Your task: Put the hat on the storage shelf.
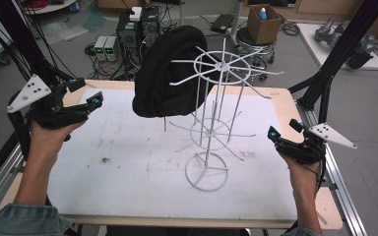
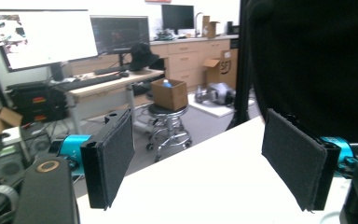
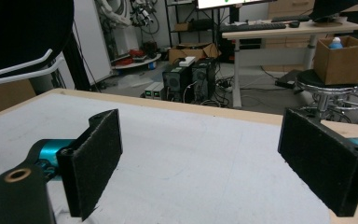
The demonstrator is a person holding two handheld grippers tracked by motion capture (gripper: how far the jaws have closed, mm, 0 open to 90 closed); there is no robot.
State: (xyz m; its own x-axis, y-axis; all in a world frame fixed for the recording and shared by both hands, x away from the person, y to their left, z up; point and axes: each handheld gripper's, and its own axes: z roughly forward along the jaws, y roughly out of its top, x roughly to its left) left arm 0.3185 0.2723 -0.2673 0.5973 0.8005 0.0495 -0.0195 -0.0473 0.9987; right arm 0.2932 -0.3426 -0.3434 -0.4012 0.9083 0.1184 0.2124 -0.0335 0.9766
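A black knitted hat [image 1: 170,73] hangs on the far left side of a white wire rack [image 1: 209,132] that stands mid-table. My left gripper [image 1: 89,92] is held near the table's far left corner, left of the hat, open with nothing between its pads. In the left gripper view the gripper [image 2: 205,158] looks over the table edge, with the hat [image 2: 317,60] dark at the upper right. My right gripper [image 1: 284,129] hovers at the table's right edge, open and empty. In the right gripper view the gripper [image 3: 214,163] faces across the table, with the hat [image 3: 23,28] and rack arms [image 3: 23,67] at upper left.
A white mat [image 1: 128,162] covers the wooden table. Black frame posts [image 1: 344,44] rise at both sides. Beyond the far edge stand computer towers [image 1: 138,29] and a stool carrying a cardboard box [image 1: 263,22]. The rack's thin arms stick out in all directions.
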